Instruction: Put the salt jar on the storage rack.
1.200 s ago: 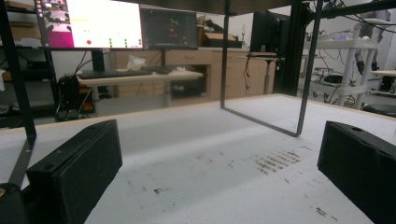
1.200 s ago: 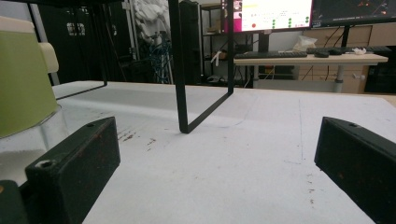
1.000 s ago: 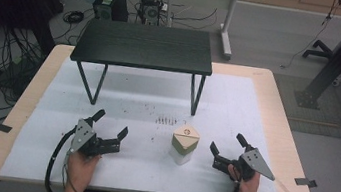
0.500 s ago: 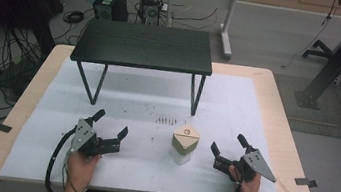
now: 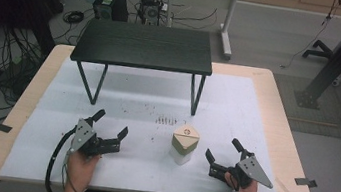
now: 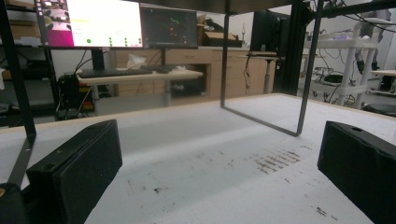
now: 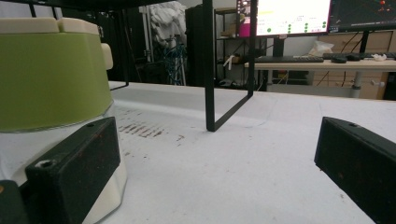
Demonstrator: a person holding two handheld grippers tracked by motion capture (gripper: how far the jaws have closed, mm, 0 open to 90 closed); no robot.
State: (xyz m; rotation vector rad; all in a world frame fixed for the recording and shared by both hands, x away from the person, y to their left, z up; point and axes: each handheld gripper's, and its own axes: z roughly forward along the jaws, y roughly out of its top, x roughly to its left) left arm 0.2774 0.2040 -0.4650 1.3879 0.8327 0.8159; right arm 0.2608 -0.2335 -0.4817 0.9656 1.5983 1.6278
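**Both tongs wide, jar untouched**

We hold the left gripper (image 5: 110, 128) and right gripper (image 5: 221, 152) with jaws wide and empty, low over the white table cover (image 5: 158, 99). The green-lidded jar (image 5: 185, 144) stands between them, nearer the right one. Nothing is grasped yet; the whole job remains, we judge.

Your small container (image 5: 185, 144), with its tan three-cornered lid over a pale body, stands upright on the white-covered surface (image 5: 256, 118). Your right gripper (image 5: 222, 159) rests just right of the container, jaws spread wide and apart from it. Your left gripper (image 5: 109, 129) lies well left of the container, jaws spread too. Beyond the container stands a black stand (image 5: 143, 52).
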